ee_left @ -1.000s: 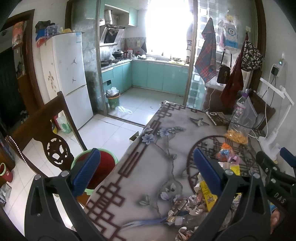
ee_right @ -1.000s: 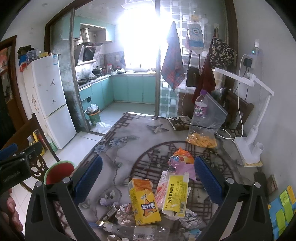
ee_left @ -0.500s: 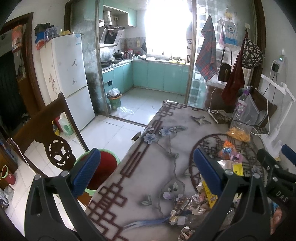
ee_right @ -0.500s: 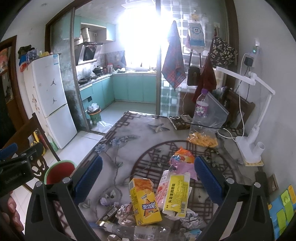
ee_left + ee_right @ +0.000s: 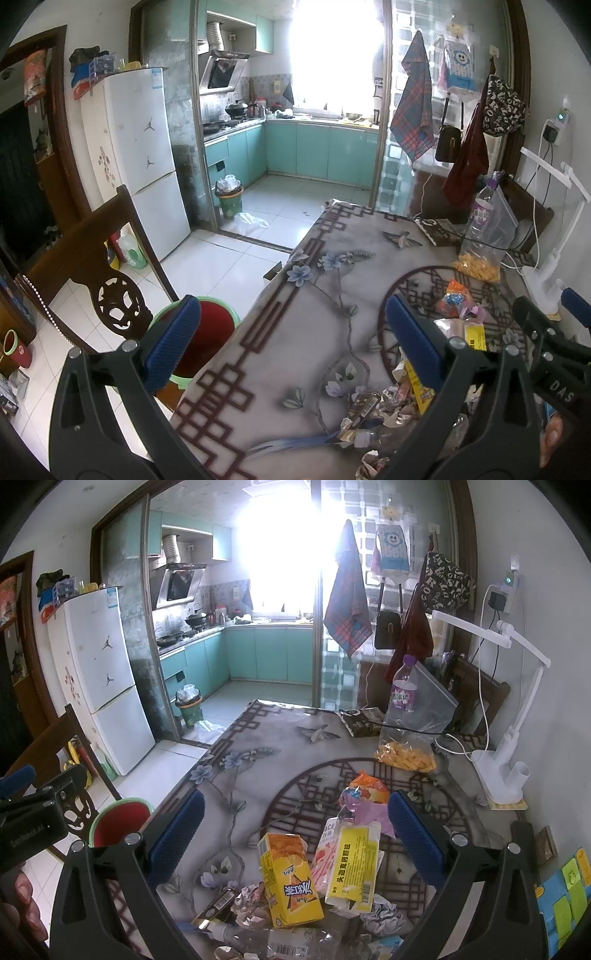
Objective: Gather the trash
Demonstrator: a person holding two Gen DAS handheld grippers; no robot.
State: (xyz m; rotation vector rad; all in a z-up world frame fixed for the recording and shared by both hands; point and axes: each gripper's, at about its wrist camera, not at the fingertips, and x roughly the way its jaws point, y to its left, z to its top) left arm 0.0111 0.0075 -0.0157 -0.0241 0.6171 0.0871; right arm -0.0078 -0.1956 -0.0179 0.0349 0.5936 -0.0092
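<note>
Clear bottle (image 5: 266, 941), perhaps crushed, half hidden under trash pile (image 5: 321, 878).

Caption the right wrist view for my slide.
Open right gripper poised above a yellow juice carton and yellow snack packet amid table litter.

A lived-in home: a dining area opening onto a small kitchen. At upper centre, teal cabinets (image 5: 258, 653) run beneath a bright window, with a range hood (image 5: 177, 585) and wok (image 5: 195, 618) at left. A white fridge (image 5: 99, 672) stands at left. A patterned table (image 5: 258, 775) fills the foreground beside a carved chair (image 5: 92, 266); bags (image 5: 445, 583) hang at upper right.
</note>
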